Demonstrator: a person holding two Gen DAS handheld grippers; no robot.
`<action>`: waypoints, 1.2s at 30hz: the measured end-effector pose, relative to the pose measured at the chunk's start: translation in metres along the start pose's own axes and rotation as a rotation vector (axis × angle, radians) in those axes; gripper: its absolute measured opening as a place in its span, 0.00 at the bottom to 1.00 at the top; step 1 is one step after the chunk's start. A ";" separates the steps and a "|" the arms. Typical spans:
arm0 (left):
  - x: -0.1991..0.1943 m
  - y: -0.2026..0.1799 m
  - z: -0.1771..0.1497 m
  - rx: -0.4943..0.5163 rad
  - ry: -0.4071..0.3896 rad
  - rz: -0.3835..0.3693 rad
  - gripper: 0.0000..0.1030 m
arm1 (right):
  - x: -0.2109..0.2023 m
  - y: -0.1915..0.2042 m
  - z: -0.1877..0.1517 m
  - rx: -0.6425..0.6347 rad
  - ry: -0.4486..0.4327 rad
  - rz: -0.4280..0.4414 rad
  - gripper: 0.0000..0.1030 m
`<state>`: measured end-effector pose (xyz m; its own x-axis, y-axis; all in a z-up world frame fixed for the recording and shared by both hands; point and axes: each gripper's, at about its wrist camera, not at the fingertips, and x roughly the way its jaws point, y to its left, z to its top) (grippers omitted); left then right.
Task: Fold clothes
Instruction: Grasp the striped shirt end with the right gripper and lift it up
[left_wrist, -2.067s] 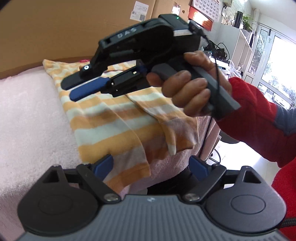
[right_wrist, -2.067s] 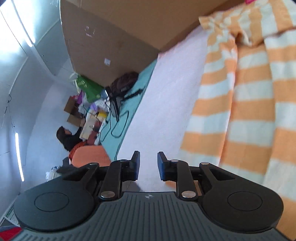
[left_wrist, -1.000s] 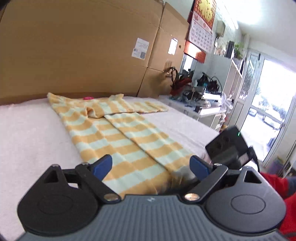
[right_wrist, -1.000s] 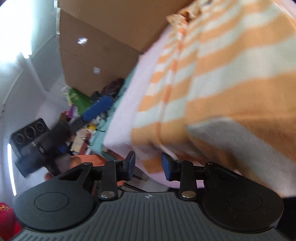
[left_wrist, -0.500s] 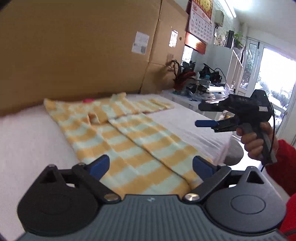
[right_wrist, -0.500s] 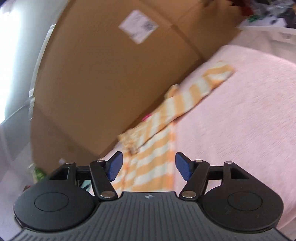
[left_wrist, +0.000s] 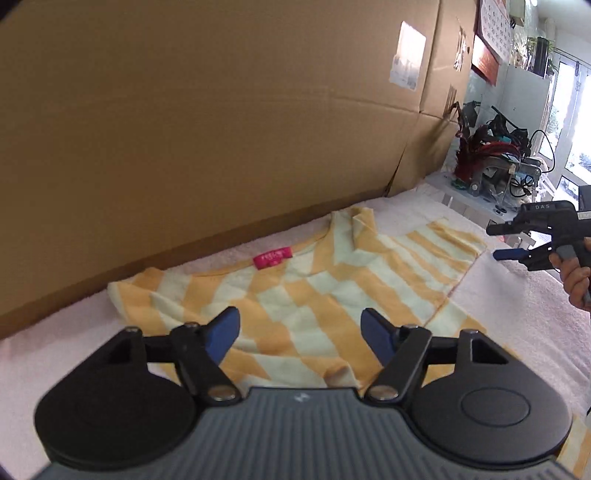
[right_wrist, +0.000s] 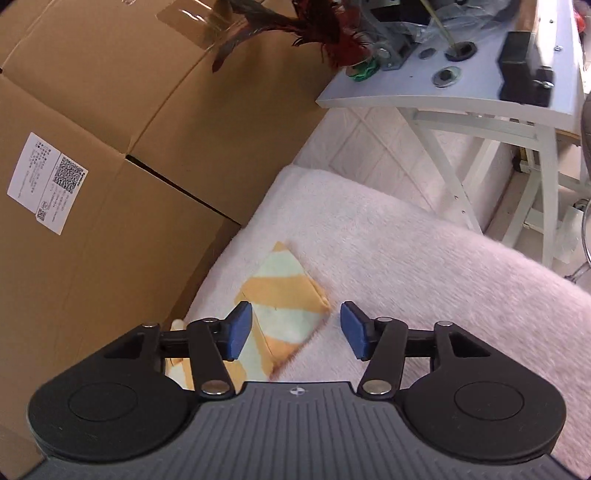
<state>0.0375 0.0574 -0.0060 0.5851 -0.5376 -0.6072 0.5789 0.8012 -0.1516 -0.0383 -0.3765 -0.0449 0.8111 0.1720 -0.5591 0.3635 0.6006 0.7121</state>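
An orange-and-cream striped shirt (left_wrist: 317, 291) with a pink neck label (left_wrist: 272, 257) lies flat on the pale pink towel (left_wrist: 517, 317), collar toward the cardboard wall. My left gripper (left_wrist: 300, 332) hovers open over the shirt's upper body, nothing between its blue pads. In the left wrist view the right gripper (left_wrist: 498, 242) shows at the far right, held by a hand (left_wrist: 576, 275), just beyond the right sleeve's end. The right wrist view shows the right gripper (right_wrist: 295, 328) open directly above that sleeve's cuff (right_wrist: 284, 302), with no cloth held.
Large cardboard boxes (left_wrist: 221, 129) form a wall right behind the towel. Off the towel's right end stands a white table (right_wrist: 461, 99) loaded with tools and a red feathery object (left_wrist: 476, 155). The towel's edge drops off toward the floor at right.
Both grippers have swung from the shirt's hem end up toward its top: the left now hangs over the collar area, the right over the sleeve cuff. The right's jaws have opened wide.
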 end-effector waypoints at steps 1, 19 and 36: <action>0.010 0.006 0.003 -0.012 0.020 -0.019 0.69 | 0.007 0.000 0.005 0.013 -0.005 0.014 0.57; 0.046 -0.012 0.033 0.223 0.099 -0.168 0.71 | 0.062 -0.038 0.048 -0.083 0.189 0.277 0.00; 0.072 -0.017 0.010 0.238 0.081 -0.132 0.75 | -0.016 0.026 0.073 -0.281 0.034 0.412 0.03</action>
<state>0.0759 0.0027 -0.0392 0.4543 -0.6025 -0.6562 0.7695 0.6365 -0.0516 -0.0089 -0.4205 0.0134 0.8443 0.4618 -0.2717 -0.1255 0.6634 0.7377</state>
